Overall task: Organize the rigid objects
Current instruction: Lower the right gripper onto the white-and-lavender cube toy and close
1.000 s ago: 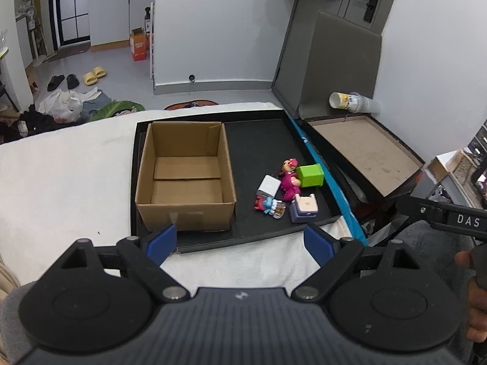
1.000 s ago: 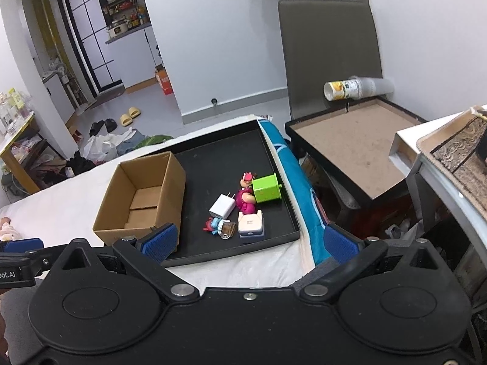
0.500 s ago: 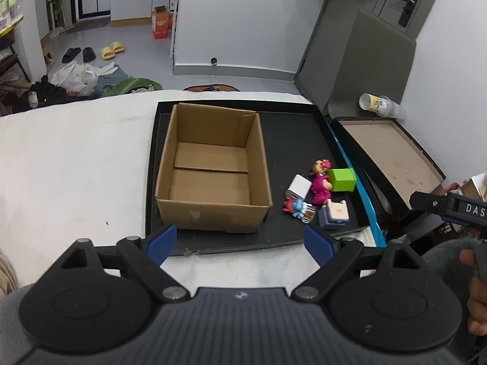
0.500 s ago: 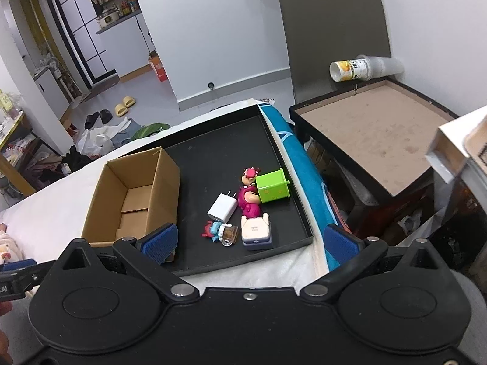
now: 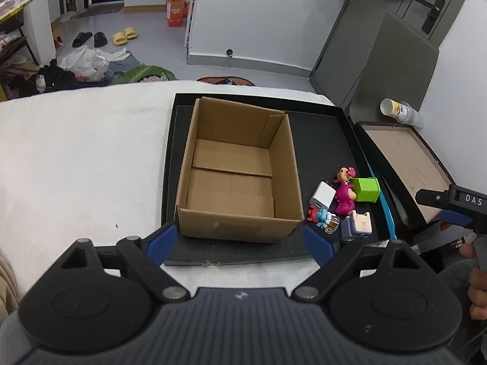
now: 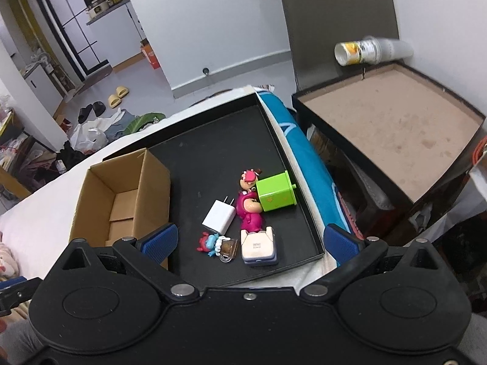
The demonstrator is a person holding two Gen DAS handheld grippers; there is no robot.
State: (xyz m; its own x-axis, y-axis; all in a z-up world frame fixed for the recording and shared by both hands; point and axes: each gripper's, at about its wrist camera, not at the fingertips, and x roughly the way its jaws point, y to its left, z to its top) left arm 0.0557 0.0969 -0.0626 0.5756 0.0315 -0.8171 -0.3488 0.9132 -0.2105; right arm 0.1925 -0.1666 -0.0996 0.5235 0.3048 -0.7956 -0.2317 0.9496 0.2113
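An empty cardboard box [image 5: 240, 170] [image 6: 121, 194] stands on a black tray [image 5: 319, 140] [image 6: 213, 149] laid on a white cloth. To its right lie a green cube [image 5: 365, 189] [image 6: 275, 193], a pink figurine [image 5: 345, 193] [image 6: 251, 210], a white charger [image 5: 322, 196] [image 6: 219, 216], a small blue and red toy [image 5: 319, 215] [image 6: 210, 243] and a beige and blue gadget [image 5: 357, 224] [image 6: 258, 246]. My left gripper [image 5: 240, 241] hovers open in front of the box. Open as well, my right gripper [image 6: 249, 240] hangs just before the small toys, touching none.
A brown-floored black box [image 6: 389, 124] [image 5: 408, 164] with a paper cup stack [image 6: 368, 50] lying at its far rim sits to the right, past a blue strip [image 6: 307, 158]. White cloth [image 5: 79, 164] spreads left of the tray. A hand [image 5: 478, 286] holds the right gripper.
Both grippers have come closer to the tray and lower. The box and the toys appear larger in both views. The jaws kept the same width.
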